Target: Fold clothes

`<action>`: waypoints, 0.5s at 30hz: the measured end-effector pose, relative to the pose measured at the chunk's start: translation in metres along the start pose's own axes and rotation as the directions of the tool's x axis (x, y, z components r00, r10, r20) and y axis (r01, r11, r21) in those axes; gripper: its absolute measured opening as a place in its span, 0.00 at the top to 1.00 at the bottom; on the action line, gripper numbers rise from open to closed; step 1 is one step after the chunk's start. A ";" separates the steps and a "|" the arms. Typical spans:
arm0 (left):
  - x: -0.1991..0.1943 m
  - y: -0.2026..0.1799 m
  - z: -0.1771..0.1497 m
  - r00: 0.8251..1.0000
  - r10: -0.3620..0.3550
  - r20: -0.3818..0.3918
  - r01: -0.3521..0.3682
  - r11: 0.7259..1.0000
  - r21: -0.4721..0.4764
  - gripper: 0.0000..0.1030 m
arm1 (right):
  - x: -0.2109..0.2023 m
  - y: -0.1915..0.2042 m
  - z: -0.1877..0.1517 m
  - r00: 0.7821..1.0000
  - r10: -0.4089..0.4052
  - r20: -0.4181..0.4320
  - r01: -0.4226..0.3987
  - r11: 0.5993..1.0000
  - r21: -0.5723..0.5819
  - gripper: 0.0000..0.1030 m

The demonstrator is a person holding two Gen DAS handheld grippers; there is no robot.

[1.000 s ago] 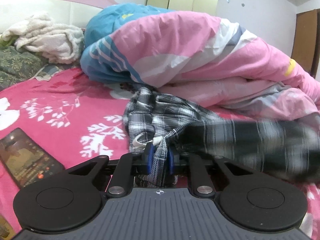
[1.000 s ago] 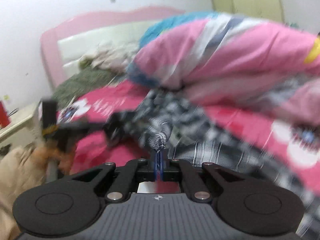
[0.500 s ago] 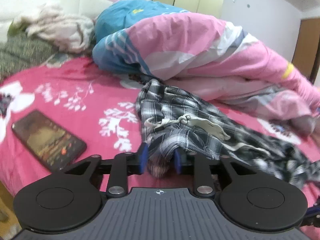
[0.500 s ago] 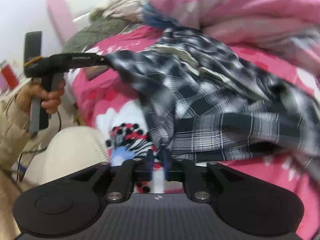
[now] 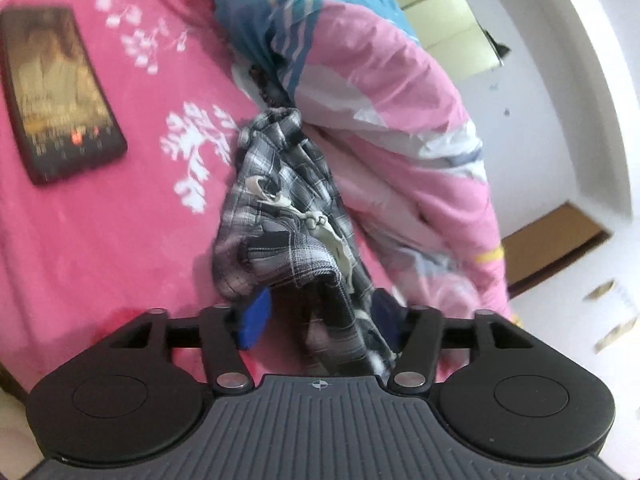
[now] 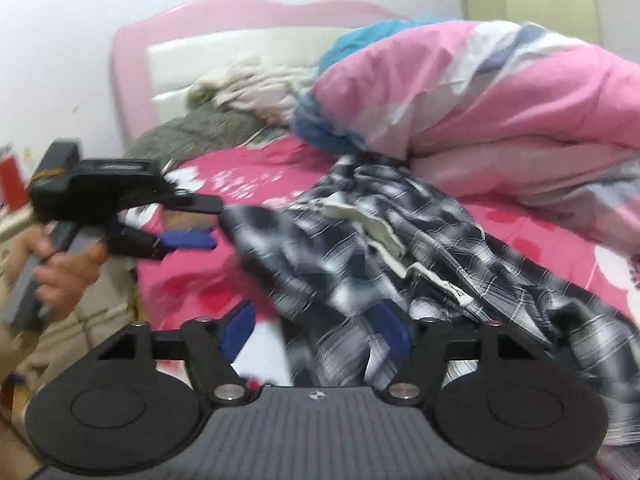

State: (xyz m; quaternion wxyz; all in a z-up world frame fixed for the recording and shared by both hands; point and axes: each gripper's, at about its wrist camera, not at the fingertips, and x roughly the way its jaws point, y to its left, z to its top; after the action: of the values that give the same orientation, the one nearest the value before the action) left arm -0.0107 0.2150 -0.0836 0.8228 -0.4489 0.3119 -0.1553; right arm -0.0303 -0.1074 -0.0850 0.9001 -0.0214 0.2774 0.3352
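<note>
Plaid shorts [image 6: 384,248], black-and-white checked woven cloth with a cream drawstring, lay rumpled on the pink floral bedsheet [image 5: 100,220], just beside the puffy pink-and-blue quilt [image 6: 480,92]. Left gripper [image 5: 320,316] and right gripper [image 6: 316,328] were both opening, loose fabric between their blue pads. A flat dark phone [image 5: 52,88] lay well apart from the quilt.

Both jaws are opening now: the left gripper [image 5: 320,318] and right gripper [image 6: 316,330] are releasing the checked shirt [image 6: 384,248], which was pinched before.

Open sheet [image 5: 100,240] beside phone [image 5: 56,92], duvet [image 5: 392,128]
</note>
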 end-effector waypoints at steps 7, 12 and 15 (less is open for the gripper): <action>0.016 0.007 0.001 0.999 0.031 0.006 -0.031 0.996 -0.084 0.29 | 0.040 -0.014 -0.017 0.993 -0.010 -0.115 0.020 0.996 0.083 0.48; 0.031 0.007 0.001 0.996 0.086 0.022 -0.084 0.991 -0.103 0.27 | 0.038 -0.025 -0.029 0.995 -0.001 -0.104 0.019 0.985 0.173 0.75; 0.038 0.008 0.003 0.992 0.117 0.037 -0.111 0.984 -0.140 0.27 | 0.034 -0.027 -0.032 0.996 0.003 -0.093 0.015 0.982 0.188 0.78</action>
State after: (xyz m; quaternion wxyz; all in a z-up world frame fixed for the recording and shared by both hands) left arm 0.0200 0.2007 -0.1036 0.8044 -0.4893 0.3283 -0.0758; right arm -0.0085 -0.1151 -0.1338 0.8852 0.0474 0.3493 0.3035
